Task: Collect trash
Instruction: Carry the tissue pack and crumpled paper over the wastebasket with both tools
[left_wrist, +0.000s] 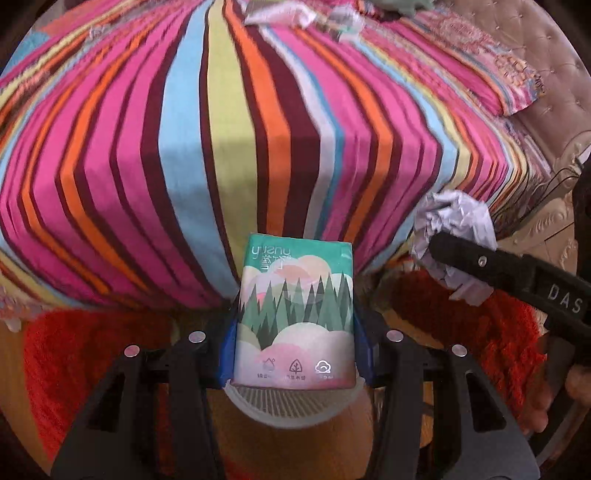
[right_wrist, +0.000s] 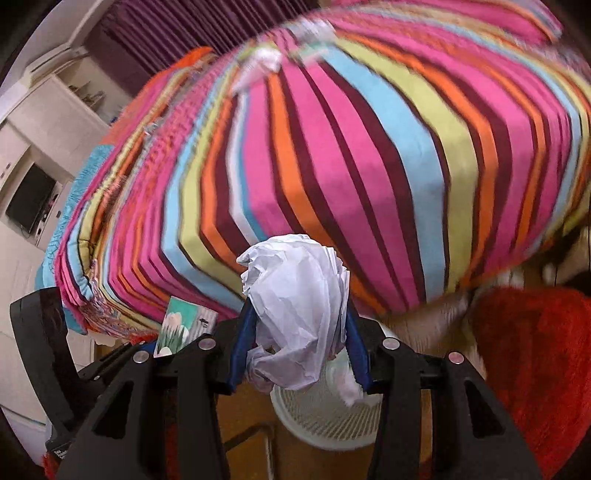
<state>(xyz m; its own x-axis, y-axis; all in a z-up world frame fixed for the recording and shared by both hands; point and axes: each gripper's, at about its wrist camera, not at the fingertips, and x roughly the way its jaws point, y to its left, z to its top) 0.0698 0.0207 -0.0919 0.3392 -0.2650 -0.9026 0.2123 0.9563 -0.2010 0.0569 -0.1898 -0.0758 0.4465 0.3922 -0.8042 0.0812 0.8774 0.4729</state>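
Note:
My left gripper (left_wrist: 295, 314) is shut on a green tissue pack (left_wrist: 297, 314) printed with pine trees, held above a white mesh waste basket (left_wrist: 291, 406). My right gripper (right_wrist: 299, 314) is shut on a crumpled white paper ball (right_wrist: 299, 306), held over the same basket (right_wrist: 325, 421), which has some white paper in it. The right gripper and its paper ball (left_wrist: 452, 236) also show at the right of the left wrist view. The tissue pack (right_wrist: 177, 325) shows at the lower left of the right wrist view.
A bed with a bright striped sheet (left_wrist: 258, 129) fills the view ahead. More crumpled scraps (left_wrist: 280, 14) lie at its far side. A red shaggy rug (left_wrist: 92, 350) covers the wooden floor around the basket. A padded headboard (left_wrist: 535, 55) stands at the right.

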